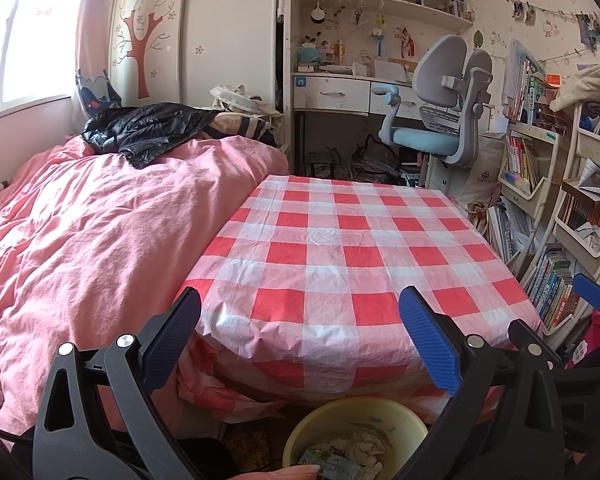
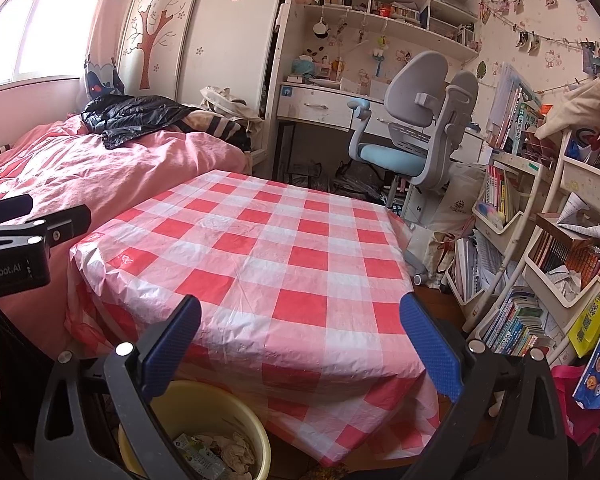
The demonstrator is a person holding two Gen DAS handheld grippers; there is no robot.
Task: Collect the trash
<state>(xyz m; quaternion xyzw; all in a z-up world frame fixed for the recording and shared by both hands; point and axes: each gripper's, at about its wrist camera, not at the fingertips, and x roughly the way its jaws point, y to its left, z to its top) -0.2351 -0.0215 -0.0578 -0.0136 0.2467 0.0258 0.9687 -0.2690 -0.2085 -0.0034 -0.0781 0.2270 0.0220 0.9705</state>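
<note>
A yellow bin (image 1: 408, 420) stands on the floor under the near edge of the table; it also shows in the right wrist view (image 2: 204, 404). Crumpled tissues (image 1: 364, 446) and a green-white wrapper (image 1: 332, 466) lie in it, as the right wrist view shows too (image 2: 236, 452). My left gripper (image 1: 300, 336) is open and empty above the bin, before the table with its red-and-white checked cloth (image 1: 324, 248). My right gripper (image 2: 300, 340) is open and empty over the table's near edge (image 2: 284, 264). The left gripper's body (image 2: 16, 248) shows at the left of the right wrist view.
A bed with a pink quilt (image 1: 92, 216) and a black jacket (image 1: 148, 128) lies left of the table. A grey-blue desk chair (image 1: 440, 120) and a desk stand behind. Shelves crowded with books (image 1: 560, 240) fill the right side.
</note>
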